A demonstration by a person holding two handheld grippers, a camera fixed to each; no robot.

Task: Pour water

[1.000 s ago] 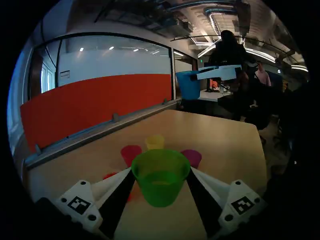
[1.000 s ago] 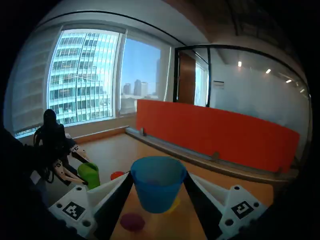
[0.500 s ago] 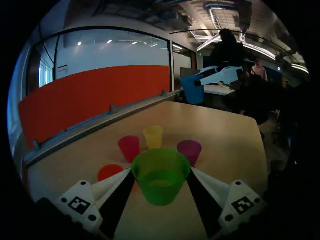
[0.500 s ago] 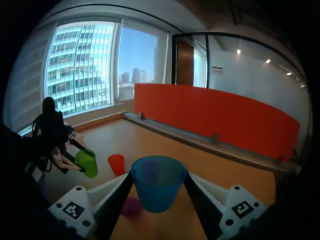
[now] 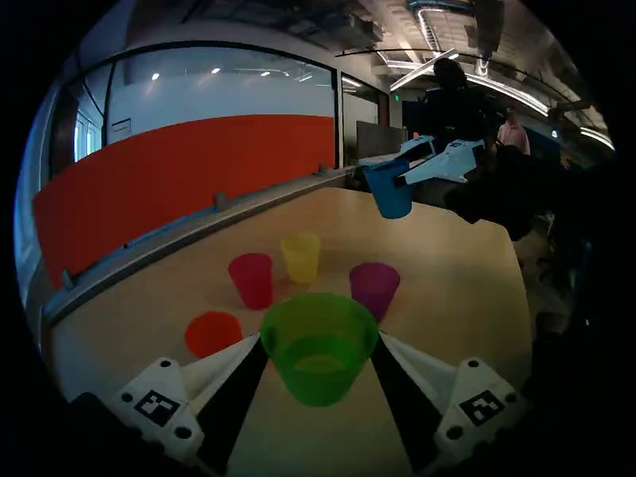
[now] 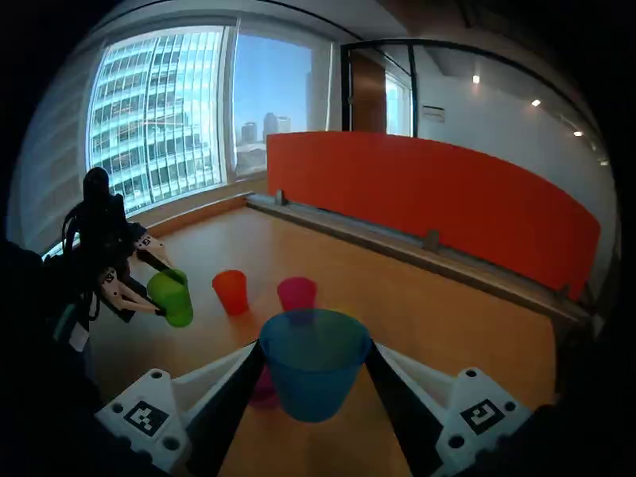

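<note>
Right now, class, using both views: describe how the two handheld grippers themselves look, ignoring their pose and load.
The left gripper and right gripper match: white, angular plastic fingers lined with black tapering pads, dark round screws, and a square black-and-white marker on each finger's base. From afar, the left gripper's rear is a dark, bulky body.

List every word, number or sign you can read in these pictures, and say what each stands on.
No text here can be read.
The notice on the glass wall: too small and blurred to read.
The square markers: black-and-white coded patterns, no letters.
The green cup and the blue cup: no print seen.
</note>
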